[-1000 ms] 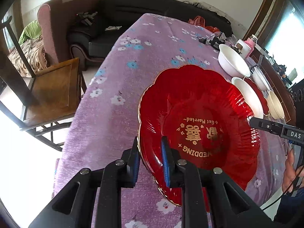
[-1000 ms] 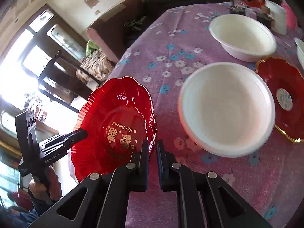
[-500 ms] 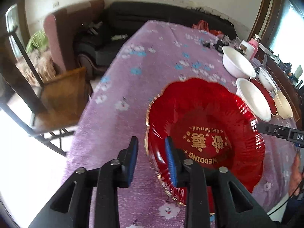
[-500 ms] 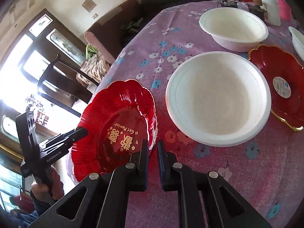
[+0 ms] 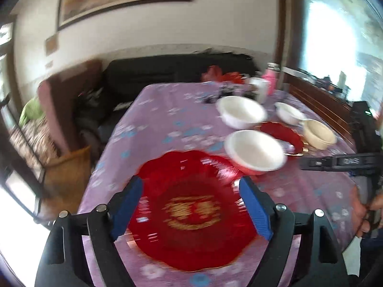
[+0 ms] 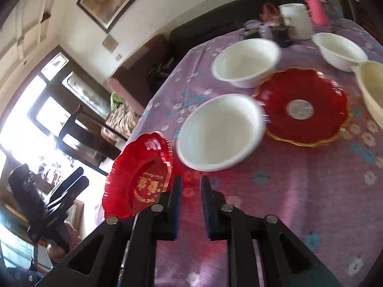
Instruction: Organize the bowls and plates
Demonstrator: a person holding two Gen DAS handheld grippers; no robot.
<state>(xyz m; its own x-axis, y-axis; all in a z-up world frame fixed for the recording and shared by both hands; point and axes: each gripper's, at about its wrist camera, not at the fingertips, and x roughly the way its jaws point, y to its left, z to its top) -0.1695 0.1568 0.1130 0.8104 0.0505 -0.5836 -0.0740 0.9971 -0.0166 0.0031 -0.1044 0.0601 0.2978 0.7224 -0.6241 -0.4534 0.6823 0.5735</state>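
A large red scalloped plate (image 5: 191,224) with gold lettering lies on the purple flowered tablecloth (image 5: 155,124) near the table's front edge. My left gripper (image 5: 191,196) hovers above it, jaws still opening wide, and the blue pads (image 5: 130,205) touch nothing. In the right wrist view the same plate (image 6: 141,177) is just left of my right gripper (image 6: 191,184), whose jaws are opening a little with only cloth between them. The left gripper (image 6: 64,191) hangs left of the plate, apart from it. A white bowl (image 6: 220,131) stands just beyond the plate.
Farther back stand a second white bowl (image 6: 246,62), a smaller red gold-rimmed plate (image 6: 301,107), a small white bowl (image 6: 340,50) and a cream bowl (image 6: 373,88). A white cup (image 6: 296,19), a pink bottle (image 6: 316,4) and clutter fill the far end. A wooden chair (image 5: 69,169) stands left of the table.
The left gripper let go of the red plate's rim, opened wide and drew back and up. The right gripper's jaws parted and it pulled back. Both views now tilt higher.
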